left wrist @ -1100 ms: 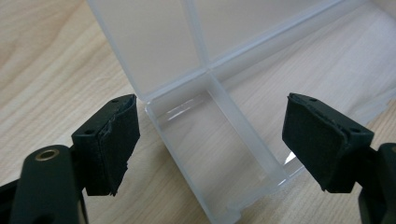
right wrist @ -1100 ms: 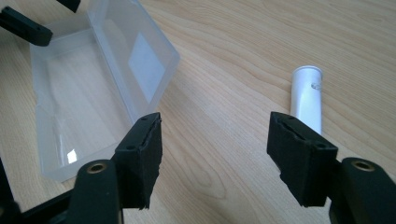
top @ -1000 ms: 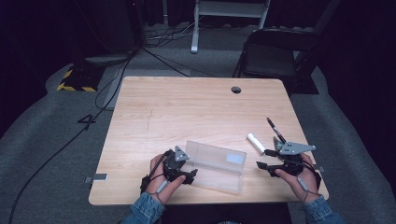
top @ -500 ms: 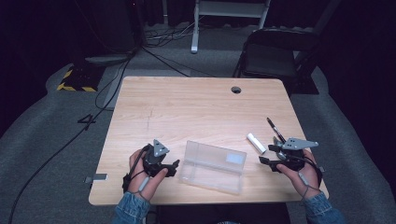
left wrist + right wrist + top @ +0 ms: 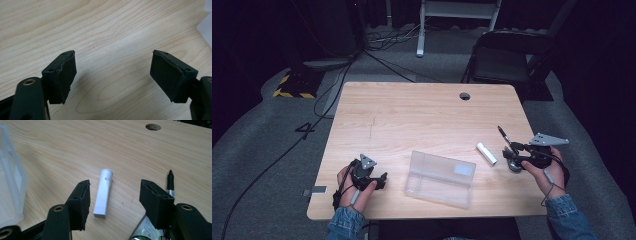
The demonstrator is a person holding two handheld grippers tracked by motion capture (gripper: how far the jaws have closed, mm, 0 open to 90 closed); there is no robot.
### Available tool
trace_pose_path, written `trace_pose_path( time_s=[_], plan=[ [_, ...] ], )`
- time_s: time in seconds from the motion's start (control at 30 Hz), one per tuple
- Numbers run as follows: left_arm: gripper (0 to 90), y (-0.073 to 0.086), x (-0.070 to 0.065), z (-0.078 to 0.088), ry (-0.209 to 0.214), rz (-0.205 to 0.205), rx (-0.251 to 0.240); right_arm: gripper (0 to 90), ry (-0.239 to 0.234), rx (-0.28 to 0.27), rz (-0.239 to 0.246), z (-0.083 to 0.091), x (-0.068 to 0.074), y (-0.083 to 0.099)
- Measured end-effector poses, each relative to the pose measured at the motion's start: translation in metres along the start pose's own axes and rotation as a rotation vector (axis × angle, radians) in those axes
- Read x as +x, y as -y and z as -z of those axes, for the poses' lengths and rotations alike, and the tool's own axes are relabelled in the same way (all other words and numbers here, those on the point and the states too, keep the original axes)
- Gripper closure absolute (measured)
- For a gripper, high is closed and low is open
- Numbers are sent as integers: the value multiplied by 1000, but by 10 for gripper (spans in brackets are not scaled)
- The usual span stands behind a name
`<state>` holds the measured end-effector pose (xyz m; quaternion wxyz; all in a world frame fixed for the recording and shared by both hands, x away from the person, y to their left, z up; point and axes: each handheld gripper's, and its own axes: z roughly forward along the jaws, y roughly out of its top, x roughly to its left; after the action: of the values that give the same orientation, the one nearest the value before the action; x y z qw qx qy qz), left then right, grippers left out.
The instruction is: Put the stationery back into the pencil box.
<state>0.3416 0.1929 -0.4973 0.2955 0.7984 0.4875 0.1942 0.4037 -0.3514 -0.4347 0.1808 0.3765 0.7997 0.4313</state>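
Right gripper view: right hand-held gripper (image 5: 113,195), jaws just narrowing yet spread, frames the untouched white tube (image 5: 103,193).

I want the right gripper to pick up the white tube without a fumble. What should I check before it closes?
1. Right gripper open, nothing between the pads: ok.
2. White tube lies flat on the table, lined up between the jaws: ok.
3. Black pen apart from the tube: ok.
4. Round metal thing under the right jaw, may get in the way: cannot tell.
5. Clear plastic box apart from the tube: ok.
6. Left gripper open, away from the tube: ok.
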Motion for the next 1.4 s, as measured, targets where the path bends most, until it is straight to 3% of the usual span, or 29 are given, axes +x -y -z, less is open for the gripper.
trace_pose_path(
  time_s=[0.03,0.23,0.63,0.97,1.17,1.4],
  plan=[
    [215,1,0,-1,11,18,-6,455,2,5,-3,-1,-2,0],
    [198,6,3,-4,32,33,-52,508,22,23,-18,-7,-11,1],
    [187,6,3,-4,34,34,-53,543,44,43,-54,-24,-16,-1],
    [177,6,3,-5,36,33,-50,570,116,123,-56,-41,-41,-10],
    [175,6,3,-5,39,26,-51,623,138,189,-44,-58,-57,-16],
    [176,6,3,-5,41,22,-51,653,156,252,-62,-79,-73,-17]
  ],
)
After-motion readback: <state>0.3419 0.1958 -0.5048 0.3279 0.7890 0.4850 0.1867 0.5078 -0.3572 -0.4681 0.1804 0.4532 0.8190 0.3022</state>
